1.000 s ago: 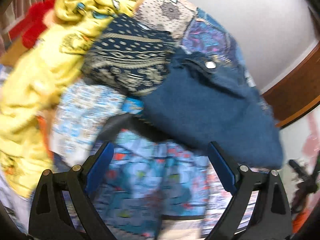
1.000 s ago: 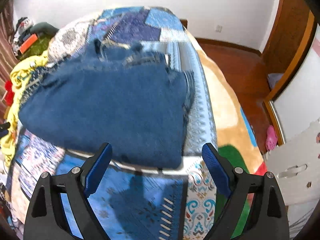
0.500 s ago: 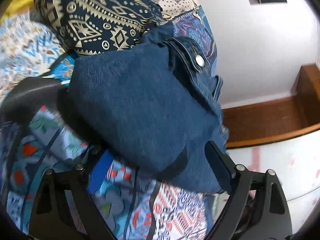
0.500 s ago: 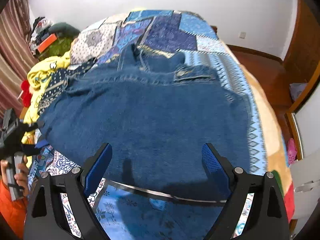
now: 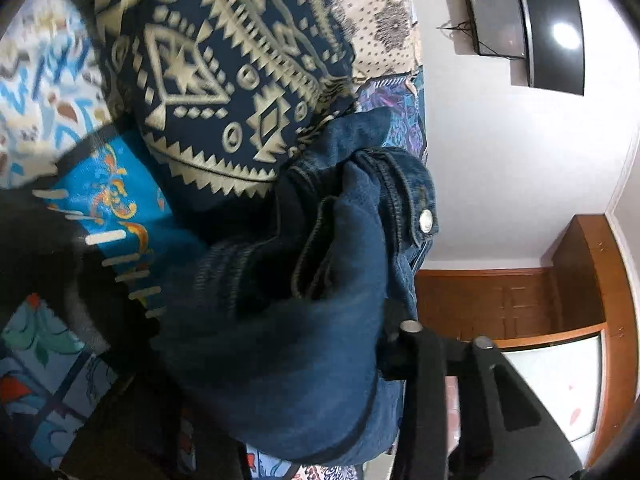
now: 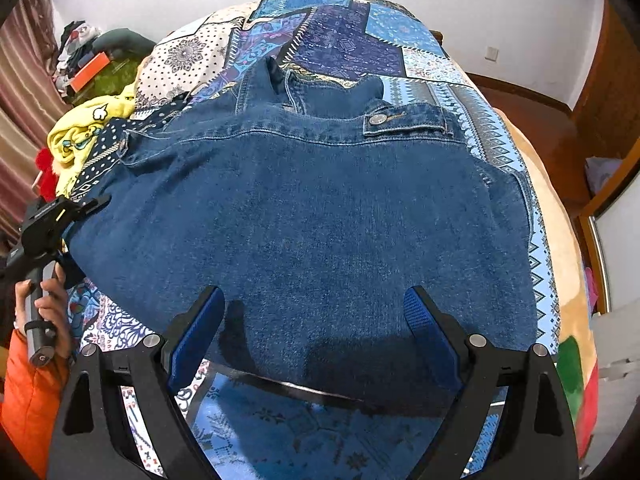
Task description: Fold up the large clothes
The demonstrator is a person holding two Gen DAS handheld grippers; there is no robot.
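A large blue denim jacket [image 6: 320,216] lies spread flat on the patchwork bedspread [image 6: 360,44], collar at the far end. My right gripper [image 6: 316,320] is open and hovers over the jacket's near hem, touching nothing. In the right wrist view my left gripper [image 6: 76,210] sits at the jacket's left edge. In the left wrist view that edge of the jacket [image 5: 312,320] bulges between the jaws and hides the fingertips, so I cannot tell whether my left gripper [image 5: 288,380] has closed on the denim.
A navy patterned garment [image 5: 224,80] and a yellow garment [image 6: 88,136] lie heaped at the bed's left side. A wall-mounted TV [image 5: 552,28] and wooden furniture [image 5: 520,300] stand beyond the bed. Floor and a white door [image 6: 616,256] lie to the right.
My left gripper has pushed in onto the jacket's left edge, and denim now fills its jaws. My right gripper has moved closer over the near hem, still open.
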